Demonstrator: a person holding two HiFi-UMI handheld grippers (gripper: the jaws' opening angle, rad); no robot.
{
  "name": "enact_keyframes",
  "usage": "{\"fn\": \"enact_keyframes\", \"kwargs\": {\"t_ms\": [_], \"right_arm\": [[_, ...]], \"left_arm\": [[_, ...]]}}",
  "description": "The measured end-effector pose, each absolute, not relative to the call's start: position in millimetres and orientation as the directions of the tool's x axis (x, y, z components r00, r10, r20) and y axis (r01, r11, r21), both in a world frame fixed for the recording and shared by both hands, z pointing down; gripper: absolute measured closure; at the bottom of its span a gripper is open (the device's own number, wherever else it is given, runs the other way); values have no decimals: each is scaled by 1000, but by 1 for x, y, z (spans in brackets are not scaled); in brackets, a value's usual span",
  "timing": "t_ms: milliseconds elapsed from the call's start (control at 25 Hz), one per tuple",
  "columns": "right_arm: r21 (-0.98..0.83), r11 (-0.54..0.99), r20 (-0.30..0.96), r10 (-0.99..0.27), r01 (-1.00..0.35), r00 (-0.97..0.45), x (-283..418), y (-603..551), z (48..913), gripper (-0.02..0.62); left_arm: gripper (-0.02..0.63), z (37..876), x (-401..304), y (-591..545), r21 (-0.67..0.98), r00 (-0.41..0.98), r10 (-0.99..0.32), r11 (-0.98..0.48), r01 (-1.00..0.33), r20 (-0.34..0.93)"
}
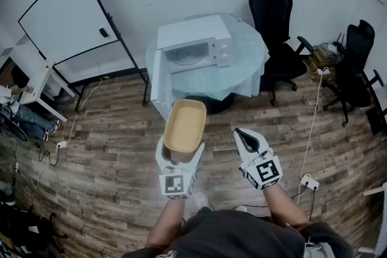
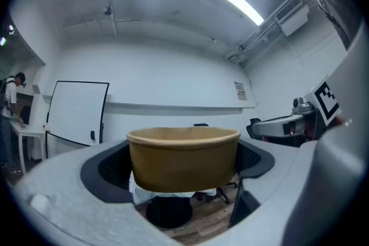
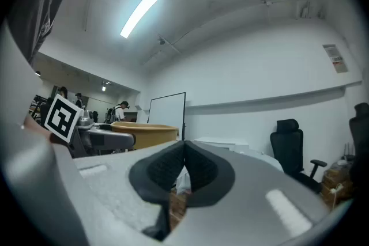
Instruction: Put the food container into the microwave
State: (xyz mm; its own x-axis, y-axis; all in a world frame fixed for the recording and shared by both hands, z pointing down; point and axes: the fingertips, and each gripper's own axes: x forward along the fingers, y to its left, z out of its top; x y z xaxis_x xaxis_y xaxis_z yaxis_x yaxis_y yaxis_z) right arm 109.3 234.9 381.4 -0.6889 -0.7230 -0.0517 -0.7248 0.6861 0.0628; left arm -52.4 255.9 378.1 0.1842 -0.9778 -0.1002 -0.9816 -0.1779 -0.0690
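The left gripper [image 1: 180,154] is clamped across the tan food container [image 1: 185,122] and holds it level, well short of the microwave [image 1: 195,39] on the table [image 1: 251,66]. The microwave's door seems to be open. The right gripper [image 1: 248,139] is closed and empty. The approach and the placing inside are still left.

The microwave [image 1: 193,48] sits on the surface [image 1: 248,72] toward its left edge, with its door [image 1: 156,84] hanging open past that edge. The container [image 1: 185,121] is before the surface's near edge, over the floor [image 1: 109,154], between the fingers [image 2: 109,173] of the left gripper [image 1: 181,145]. The right gripper [image 1: 240,133] is just beside it on the right. A whiteboard [image 1: 69,15] stands left of the surface. A chair [image 1: 275,27] stands right of it, and a second chair [image 1: 357,63] stands farther right.
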Motion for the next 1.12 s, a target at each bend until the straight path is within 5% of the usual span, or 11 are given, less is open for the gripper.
{"fn": "enact_keyframes", "kwargs": {"t_ms": [1120], "right_arm": [[57, 635, -66, -768, -770, -638, 14, 194, 376, 595]], "left_arm": [[75, 378, -130, 223, -96, 289, -950, -279, -956, -120]]}}
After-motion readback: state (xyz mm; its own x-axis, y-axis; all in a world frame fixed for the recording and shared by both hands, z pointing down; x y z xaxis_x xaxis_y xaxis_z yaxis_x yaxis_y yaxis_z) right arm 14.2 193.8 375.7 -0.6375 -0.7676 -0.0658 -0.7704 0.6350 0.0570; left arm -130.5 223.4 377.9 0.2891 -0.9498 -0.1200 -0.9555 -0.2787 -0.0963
